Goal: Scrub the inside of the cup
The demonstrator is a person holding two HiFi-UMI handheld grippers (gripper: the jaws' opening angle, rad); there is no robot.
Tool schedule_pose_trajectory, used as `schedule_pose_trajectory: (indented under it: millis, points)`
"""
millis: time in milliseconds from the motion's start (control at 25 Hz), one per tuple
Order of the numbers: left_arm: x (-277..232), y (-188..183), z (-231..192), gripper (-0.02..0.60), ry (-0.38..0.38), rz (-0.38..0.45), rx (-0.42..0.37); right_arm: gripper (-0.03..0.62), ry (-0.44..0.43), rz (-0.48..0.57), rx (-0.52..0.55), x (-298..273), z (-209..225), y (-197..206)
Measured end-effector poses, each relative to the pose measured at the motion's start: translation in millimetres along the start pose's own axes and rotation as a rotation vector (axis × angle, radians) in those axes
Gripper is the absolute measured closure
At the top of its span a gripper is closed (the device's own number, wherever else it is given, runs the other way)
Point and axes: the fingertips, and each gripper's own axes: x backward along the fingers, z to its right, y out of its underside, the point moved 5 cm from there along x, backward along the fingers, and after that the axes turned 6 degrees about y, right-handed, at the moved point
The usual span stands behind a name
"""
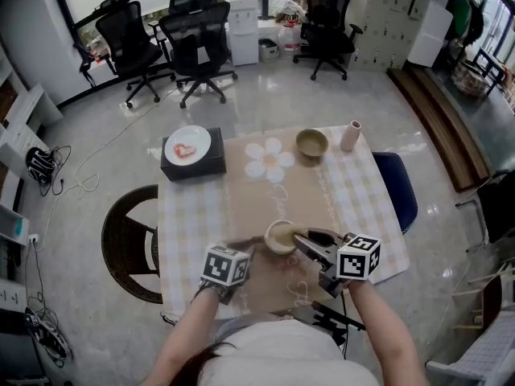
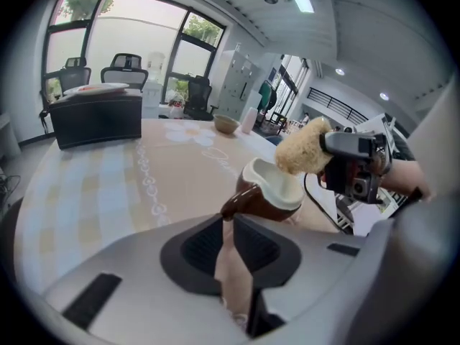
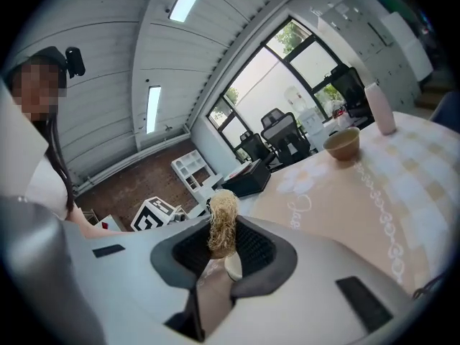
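Observation:
A cup, brown outside and pale inside, is near the table's front edge. My left gripper is shut on the cup's handle and holds the cup tilted just past its jaws. My right gripper reaches in from the right, shut on a tan fibrous scrubber. In the left gripper view the scrubber sits at the cup's rim, over the opening. A sliver of the pale cup shows below the scrubber in the right gripper view.
The table has a checked cloth with a flower print. On it at the back are a tan bowl, a pink bottle and a black box carrying a plate. A brown chair stands left, a blue one right.

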Motion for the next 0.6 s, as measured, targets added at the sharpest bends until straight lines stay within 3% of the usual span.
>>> schedule_pose_trajectory:
  millis: [360, 600]
  points:
    - [12, -5, 3, 0.532, -0.045, 0.086, -0.029, 0.517, 0.085, 0.002, 0.084, -1, 4, -10]
    - [28, -35, 16, 0.545, -0.055, 0.198, -0.123, 0.519, 0.103, -0.025, 0.164, -6, -2, -12]
